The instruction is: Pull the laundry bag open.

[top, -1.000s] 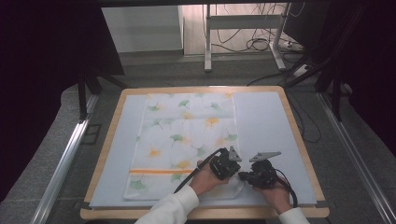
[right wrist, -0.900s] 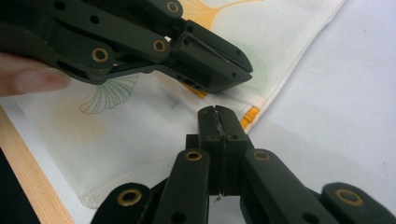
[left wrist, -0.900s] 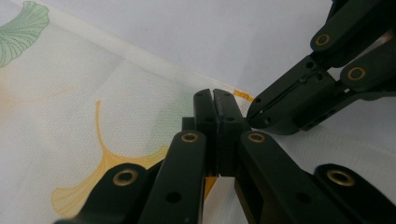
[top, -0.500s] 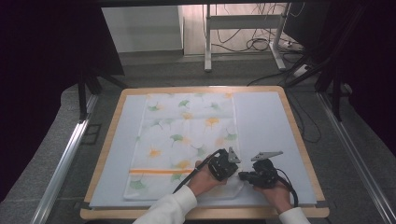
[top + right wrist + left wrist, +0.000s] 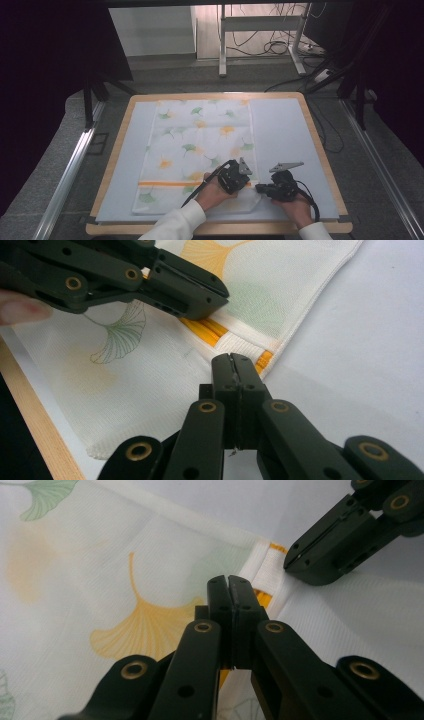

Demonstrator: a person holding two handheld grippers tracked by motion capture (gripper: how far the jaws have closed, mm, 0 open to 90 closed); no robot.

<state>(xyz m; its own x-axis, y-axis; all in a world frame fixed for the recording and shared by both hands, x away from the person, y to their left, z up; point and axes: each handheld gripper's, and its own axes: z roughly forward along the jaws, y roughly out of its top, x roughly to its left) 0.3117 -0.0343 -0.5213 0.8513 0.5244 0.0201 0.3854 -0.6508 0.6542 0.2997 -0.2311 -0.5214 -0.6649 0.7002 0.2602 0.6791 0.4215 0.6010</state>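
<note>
Two claws meet over the near right corner of a ginkgo-print cloth.

The tabletop (image 5: pixel 310 150) carries the cloth (image 5: pixel 200 150), long axis running twelve to six. The orange-striped hem (image 5: pixel 220 337) lies at twelve o'clock from both pinched-shut, empty claws: left claw (image 5: pixel 231 587) over the cloth, right claw (image 5: pixel 232 365) just off its edge, equally near.

- This looks like a lab or recording workspace rather than a home.
- A wood-rimmed table (image 5: pixel 116 165) with a pale blue-grey mat (image 5: pixel 290 135) on top serves as a bounded work surface.
- Grey metal rails (image 5: pixel 70 175) run along both sides of it, over speckled grey flooring (image 5: pixel 45 165).
- Beyond the table's far edge stand white metal desk legs (image 5: pixel 222 45) amid loose black cables (image 5: pixel 270 47) on the floor.
- Black curtains or panels (image 5: pixel 45 65) enclose both sides.
</note>
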